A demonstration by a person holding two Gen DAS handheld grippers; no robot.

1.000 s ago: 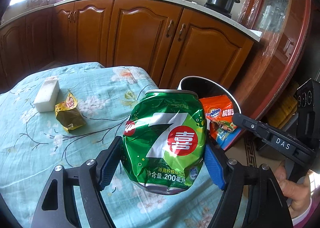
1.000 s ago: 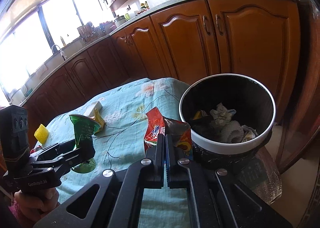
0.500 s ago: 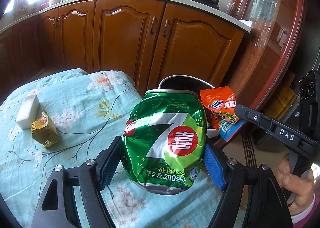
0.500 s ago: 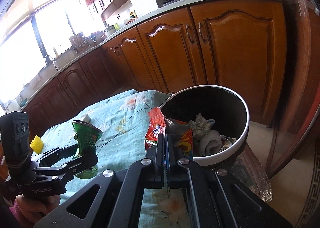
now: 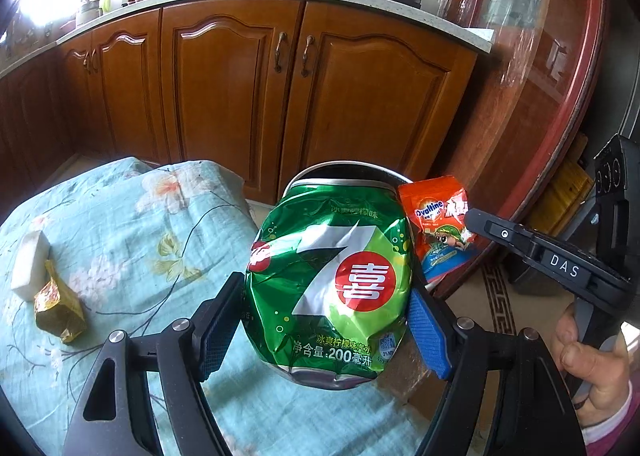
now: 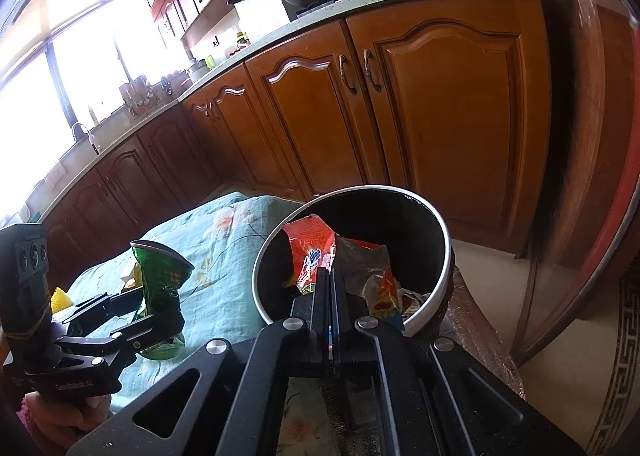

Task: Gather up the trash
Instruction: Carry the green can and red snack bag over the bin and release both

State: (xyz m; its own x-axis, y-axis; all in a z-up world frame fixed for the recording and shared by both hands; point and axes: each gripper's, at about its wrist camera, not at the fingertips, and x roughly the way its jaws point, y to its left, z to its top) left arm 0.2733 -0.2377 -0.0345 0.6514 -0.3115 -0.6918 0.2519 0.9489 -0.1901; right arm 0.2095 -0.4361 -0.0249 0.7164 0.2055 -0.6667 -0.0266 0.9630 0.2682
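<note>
My left gripper (image 5: 320,330) is shut on a crushed green soda can (image 5: 332,280), held upright above the table edge just before the black trash bin (image 5: 348,170); the can also shows in the right wrist view (image 6: 162,280). My right gripper (image 6: 331,284) is shut on an orange Ovaltine wrapper (image 6: 316,256) and holds it over the bin's mouth (image 6: 436,232). The wrapper also shows in the left wrist view (image 5: 438,224), right of the can. Crumpled trash lies inside the bin.
A table with a light-blue floral cloth (image 5: 132,224) holds a white block (image 5: 30,266) and a crumpled gold wrapper (image 5: 58,310) at the left. A yellow item (image 6: 60,298) lies behind my left gripper. Wooden kitchen cabinets (image 5: 240,88) stand behind.
Both grippers have moved toward the bin. The orange wrapper went from beside the bin's rim to over its mouth. The can came nearer the bin.
</note>
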